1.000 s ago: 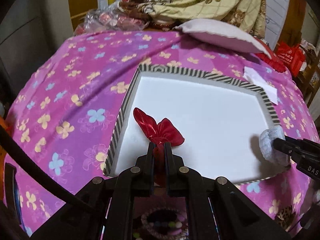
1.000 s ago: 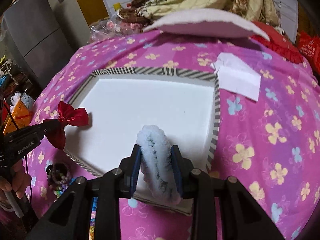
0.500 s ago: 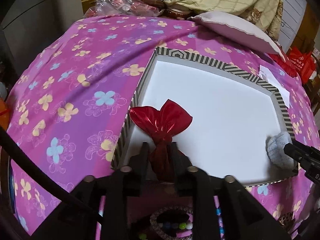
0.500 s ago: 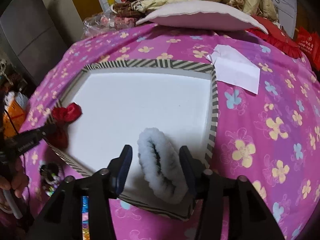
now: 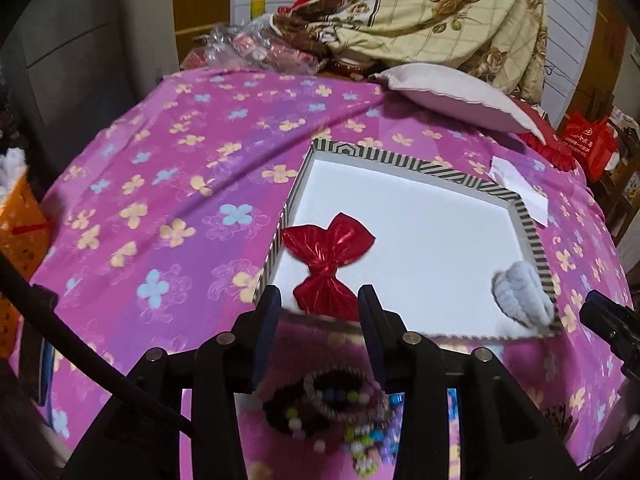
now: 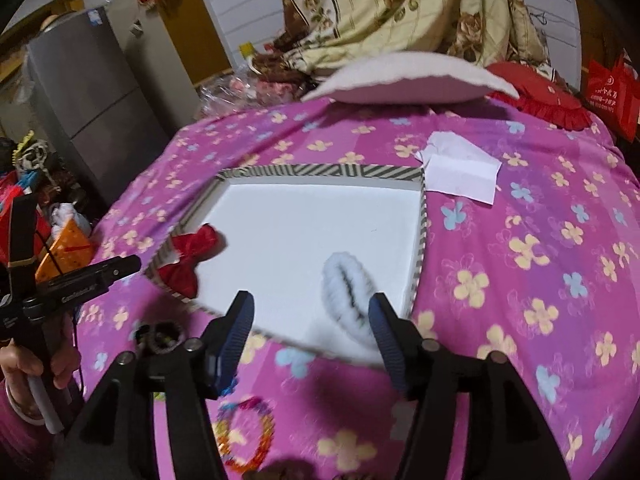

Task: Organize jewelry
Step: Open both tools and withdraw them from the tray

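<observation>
A shallow white tray (image 5: 532, 236) with a black-and-white striped rim lies on a pink flowered bedspread (image 5: 168, 184), and both pieces already lie in it: the shiny red bow (image 5: 328, 256) against the tray's left wall near the front corner, the fluffy white scrunchie (image 6: 348, 296) near the front right corner. The left gripper (image 5: 319, 312) has just been opening, its jaws now apart with the bow beyond the tips and nothing pressed between them; the right gripper (image 6: 310, 320) has likewise just been opening, its ridged blue pads (image 6: 240, 332) wide of the scrunchie, which lies free between them. Only the left wrist view shows the heap of bead bracelets (image 5: 340, 412) on the bedspread just in front of the tray, under the gripper, along with an orange container (image 5: 18, 216) at the far left. Only the right wrist view shows a person's hand (image 6: 36, 364) around the left gripper's handle, a grey refrigerator (image 6: 92, 100) behind, and a colourful bead bracelet (image 6: 244, 436) (blurred) near the bottom edge. Both views show the white paper (image 6: 460, 172) past the tray's far right corner and the pale pillow (image 6: 404, 80). White lettering runs along the left gripper's black finger in the right wrist view, too small to read with certainty, and a red bag (image 6: 612, 96) carries white print that cannot be made out
</observation>
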Tool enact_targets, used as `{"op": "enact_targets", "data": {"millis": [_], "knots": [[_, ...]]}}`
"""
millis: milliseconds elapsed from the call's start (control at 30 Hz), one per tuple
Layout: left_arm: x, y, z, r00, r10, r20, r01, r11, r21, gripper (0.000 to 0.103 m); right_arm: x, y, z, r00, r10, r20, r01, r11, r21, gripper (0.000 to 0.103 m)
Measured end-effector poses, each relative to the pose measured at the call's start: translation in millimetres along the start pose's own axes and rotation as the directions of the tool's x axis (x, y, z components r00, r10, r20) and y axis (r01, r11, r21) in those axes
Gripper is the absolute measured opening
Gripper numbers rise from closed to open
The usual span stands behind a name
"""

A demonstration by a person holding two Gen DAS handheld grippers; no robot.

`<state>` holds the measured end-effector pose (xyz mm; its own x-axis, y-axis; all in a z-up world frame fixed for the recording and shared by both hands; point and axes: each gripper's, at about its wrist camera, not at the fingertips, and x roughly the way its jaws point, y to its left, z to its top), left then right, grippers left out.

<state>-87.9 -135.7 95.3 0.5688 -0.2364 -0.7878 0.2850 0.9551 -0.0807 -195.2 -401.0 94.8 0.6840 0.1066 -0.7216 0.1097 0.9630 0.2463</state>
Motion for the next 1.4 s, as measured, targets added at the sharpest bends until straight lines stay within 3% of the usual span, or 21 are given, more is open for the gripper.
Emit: {"op": "enact_targets", "data": {"millis": [367, 733, 1400], "knots": [[-51, -21, -50, 0.998, 0.008, 0.060, -0.011, 0.998, 0.057, 0.031, -50, 31, -50, 0.998, -0.004, 0.064, 0.007, 0.999, -0.050, 0.064], [-82, -35, -91, 0.997, -0.001, 0.082, -0.005, 0.997, 0.074, 0.031, -77, 52, -84, 0.999, 0.011, 0.047, -0.008, 0.998, -0.064, 0.066], [-107, -44, -121, 0.995, -0.013, 0.096, 0.005, 0.996, 0.087, 0.031, -106, 54, -122, 0.999, -0.035, 0.027, 0.037, 0.996, -0.082, 0.068]]}}
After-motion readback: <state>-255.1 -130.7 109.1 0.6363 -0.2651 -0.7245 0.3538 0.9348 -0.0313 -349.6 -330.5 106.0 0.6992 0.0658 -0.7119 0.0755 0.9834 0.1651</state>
